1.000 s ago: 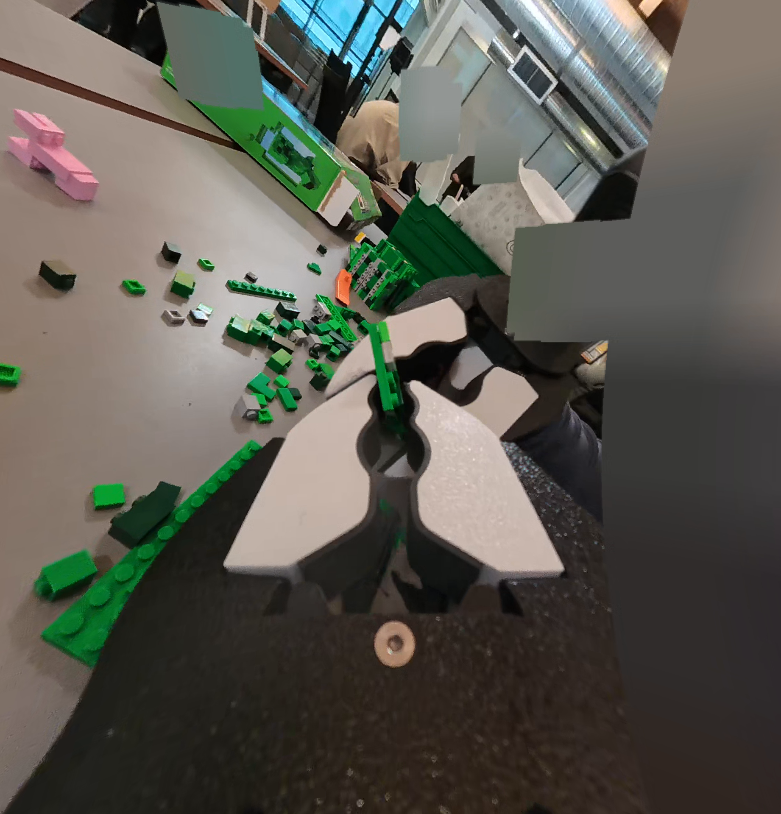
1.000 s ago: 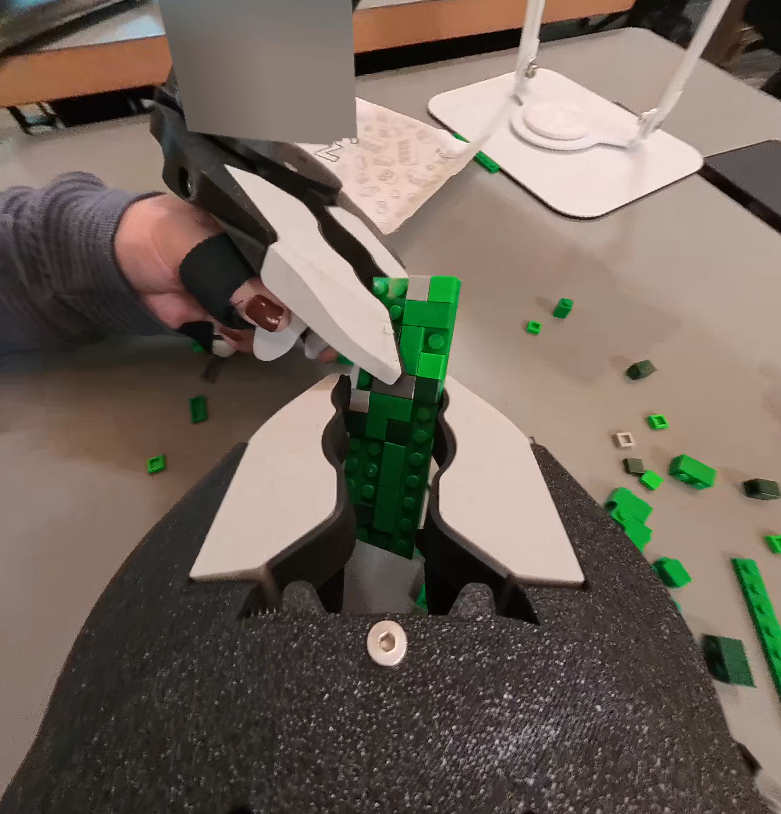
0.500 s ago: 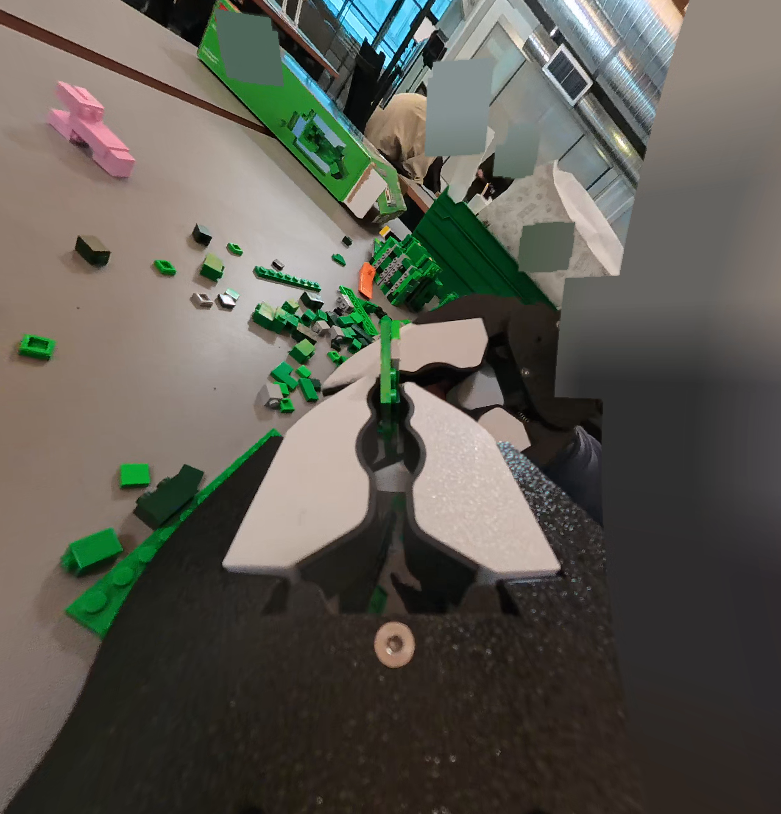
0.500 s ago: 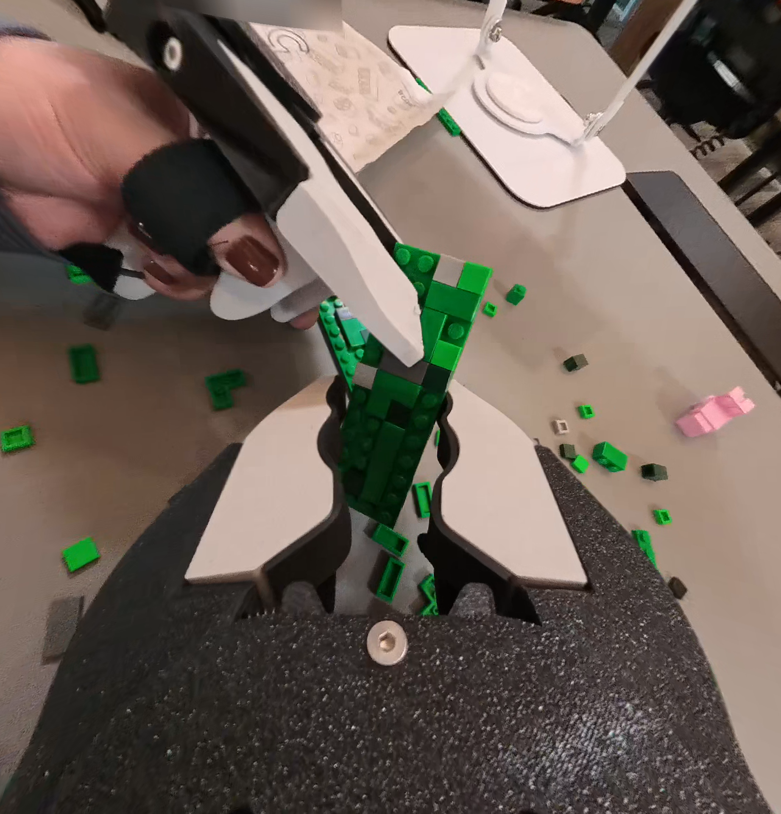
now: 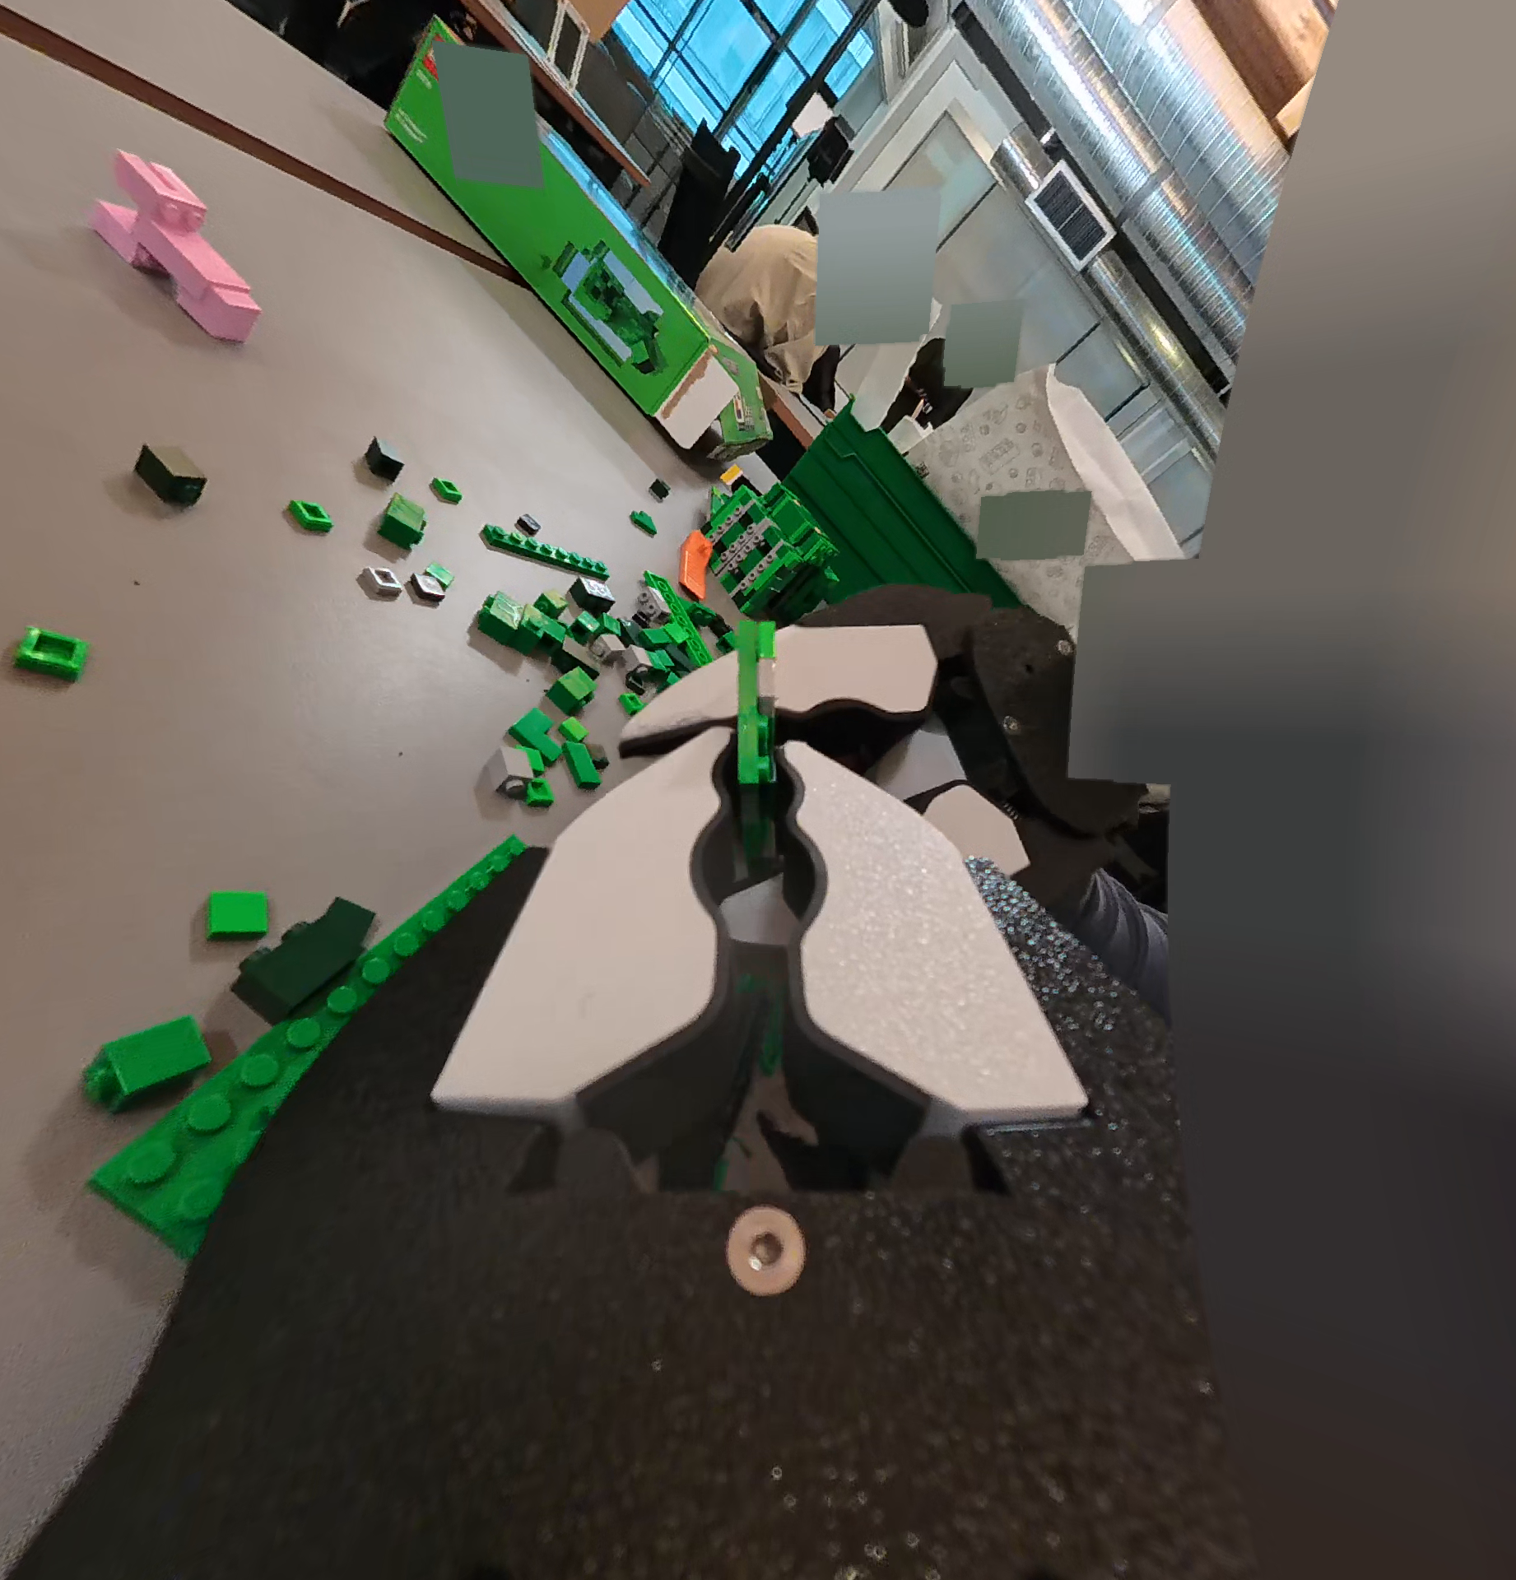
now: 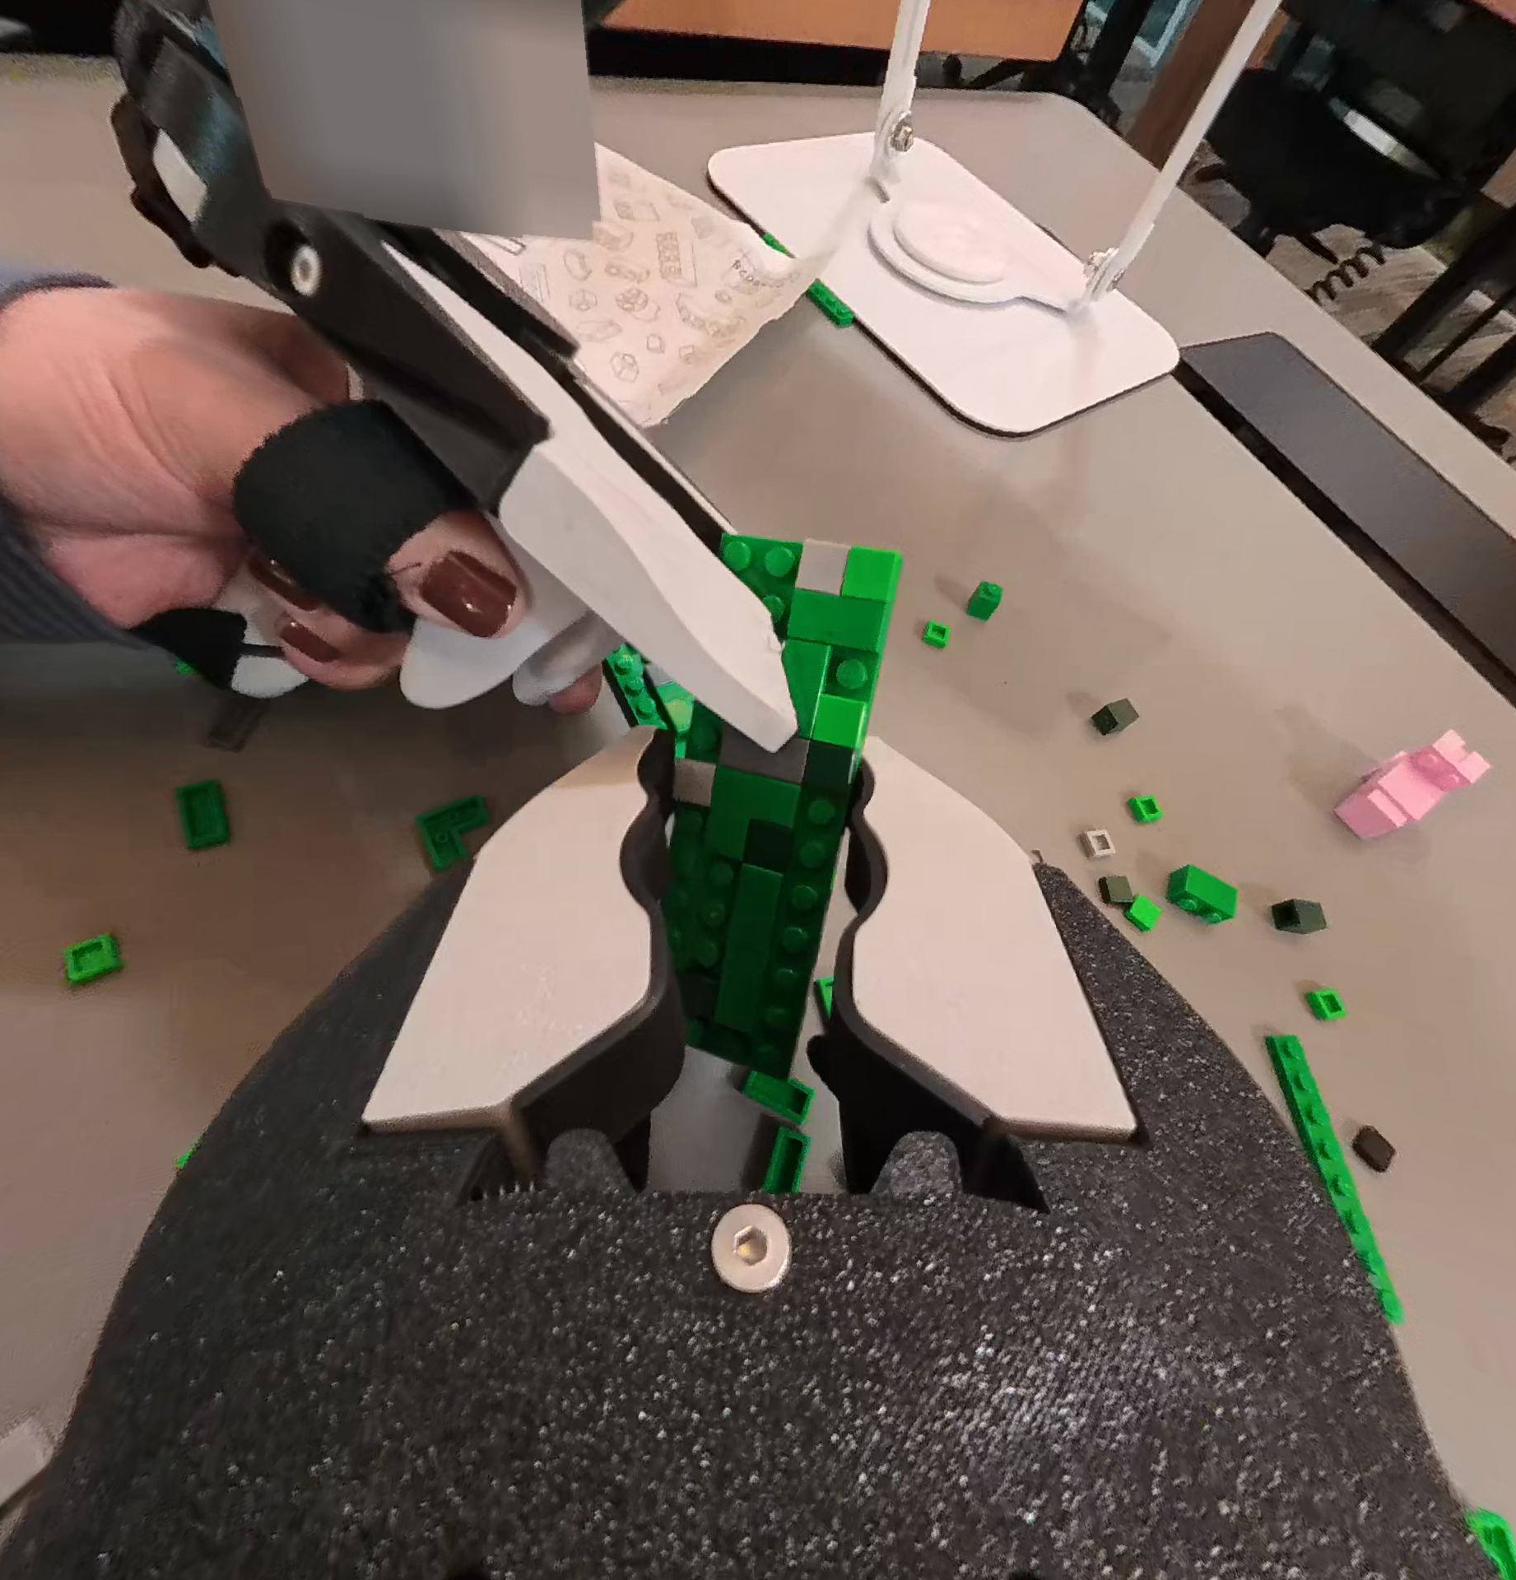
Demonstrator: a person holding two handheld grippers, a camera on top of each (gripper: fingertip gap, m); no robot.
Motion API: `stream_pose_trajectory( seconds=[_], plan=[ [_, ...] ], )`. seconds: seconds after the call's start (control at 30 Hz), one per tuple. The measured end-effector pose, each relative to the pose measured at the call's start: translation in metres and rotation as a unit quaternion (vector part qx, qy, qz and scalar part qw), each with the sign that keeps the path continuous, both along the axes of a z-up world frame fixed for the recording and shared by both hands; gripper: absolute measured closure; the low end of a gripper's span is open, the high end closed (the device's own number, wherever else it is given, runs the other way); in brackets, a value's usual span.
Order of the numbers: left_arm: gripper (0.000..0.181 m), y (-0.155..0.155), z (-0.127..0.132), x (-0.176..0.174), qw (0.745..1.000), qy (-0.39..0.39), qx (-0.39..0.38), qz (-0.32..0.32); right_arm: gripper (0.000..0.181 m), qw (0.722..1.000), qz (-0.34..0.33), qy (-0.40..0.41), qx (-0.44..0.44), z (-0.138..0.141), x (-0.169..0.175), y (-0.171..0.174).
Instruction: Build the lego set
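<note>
A flat panel of green, dark green and grey lego plates (image 6: 763,863) stands upright between my right gripper's (image 6: 759,757) fingers, which are shut on its lower half. My left gripper (image 6: 652,598), held by a hand, comes in from the upper left and pinches the panel's upper part. In the left wrist view the panel (image 5: 755,710) shows edge-on, with my left gripper (image 5: 755,761) shut on it and the right gripper (image 5: 831,675) just behind. Both hold it above the grey table (image 6: 1037,530).
Loose green bricks (image 5: 583,633) lie scattered on the table, with a long green plate (image 5: 310,1026), a pink lego figure (image 6: 1413,782), a green box (image 5: 566,248), a part-built green block (image 5: 763,547), a white stand base (image 6: 943,282) and a printed paper bag (image 6: 660,291). The tips of both grippers are at nearly the same place. My right tips are roughly 20 cm from the pink lego figure (image 6: 1413,782). My left wrist view (image 5: 194,246) looks at it from another angle.
Both grippers stay shut on the panel. The pair has swung round together above the table, so the pink figure has come into the right wrist view and the panel has turned slightly.
</note>
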State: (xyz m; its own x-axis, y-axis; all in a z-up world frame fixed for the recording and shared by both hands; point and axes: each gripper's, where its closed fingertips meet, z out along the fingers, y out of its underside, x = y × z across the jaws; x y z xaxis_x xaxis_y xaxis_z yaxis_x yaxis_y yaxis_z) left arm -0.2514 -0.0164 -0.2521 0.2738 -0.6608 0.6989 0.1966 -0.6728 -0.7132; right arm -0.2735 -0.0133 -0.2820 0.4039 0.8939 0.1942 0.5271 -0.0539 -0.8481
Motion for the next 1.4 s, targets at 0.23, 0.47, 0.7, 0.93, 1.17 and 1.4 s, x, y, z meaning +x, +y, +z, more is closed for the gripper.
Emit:
stream_pose_trajectory(
  seconds=[0.23,0.47,0.7,0.93,1.17,1.4],
  plan=[
    [0.175,-0.006,-0.002,0.002,0.999,0.034,0.029,-0.024,0.147,0.997,0.046,0.018,-0.058,-0.002,0.001,-0.009],
    [0.174,-0.008,-0.01,0.005,0.996,0.076,0.041,-0.031,0.146,0.994,0.075,0.012,-0.082,-0.009,0.003,-0.013],
    [0.174,-0.01,-0.014,0.007,0.993,0.099,0.05,-0.038,0.146,0.99,0.094,0.01,-0.105,-0.013,0.005,-0.018],
    [0.176,-0.016,-0.017,0.007,0.988,0.123,0.067,-0.06,0.152,0.98,0.138,0.011,-0.141,-0.015,0.006,-0.026],
    [0.176,-0.01,-0.016,0.004,0.993,0.1,0.049,-0.041,0.149,0.987,0.118,0.001,-0.109,-0.014,0.002,-0.018],
    [0.176,-0.007,-0.006,0.0,0.997,0.06,0.041,-0.02,0.147,0.997,0.063,-0.006,-0.036,-0.006,-0.003,-0.009]
  ],
)
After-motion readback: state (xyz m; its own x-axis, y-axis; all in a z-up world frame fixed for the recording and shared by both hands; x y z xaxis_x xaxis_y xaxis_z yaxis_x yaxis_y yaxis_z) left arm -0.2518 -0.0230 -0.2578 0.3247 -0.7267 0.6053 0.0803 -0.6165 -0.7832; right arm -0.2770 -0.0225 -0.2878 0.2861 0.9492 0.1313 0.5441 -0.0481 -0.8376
